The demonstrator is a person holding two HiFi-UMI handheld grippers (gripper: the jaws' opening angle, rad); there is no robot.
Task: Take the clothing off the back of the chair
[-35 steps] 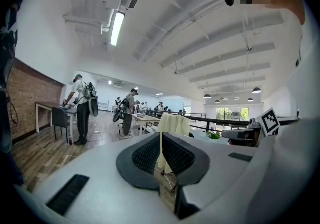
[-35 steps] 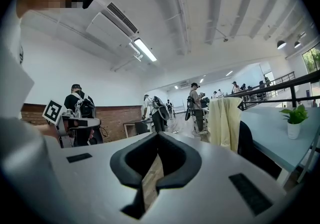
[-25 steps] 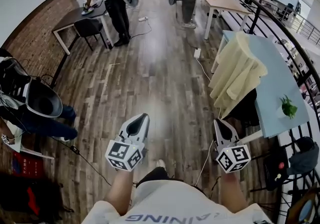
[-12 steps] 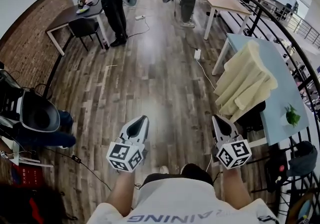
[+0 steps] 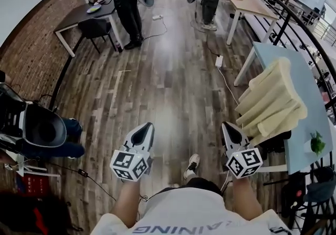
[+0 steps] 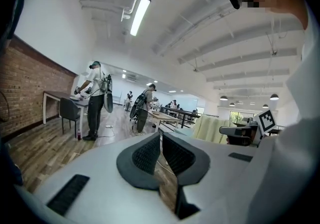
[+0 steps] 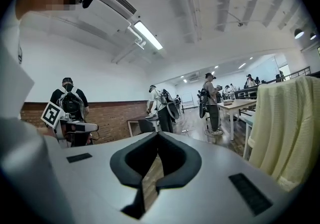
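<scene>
Writing: only the tail of a word, "AINING", could be read on the wearer's white shirt [image 5: 195, 218], near edge of the head view. Each gripper carried one cube of black-and-white square markers; no text on them.

Containers: one small green plant [image 5: 316, 143] stood on the light blue table [image 5: 310, 87] at the right; its pot was too small to make out.

Counts: two grippers, one garment, one chair under it. Two people stood at the far end, one by a dark desk [image 5: 86, 16] far left, one by a wooden table [image 5: 253, 2] far right. More figures beyond them, too small to count. One white power strip [image 5: 219, 61] lay on the wood floor [image 5: 163, 87].

Left gripper [image 5: 146, 125]: jaws pressed together, nothing between them. Right gripper [image 5: 226, 125]: jaws likewise together, empty.

Task item: the cream clothing [image 5: 273, 105] hung in folds over the back of the black chair [image 5: 274, 143], at the near right beside the blue table. It sat to the right of the right gripper, apart from it, untouched by either gripper.
</scene>
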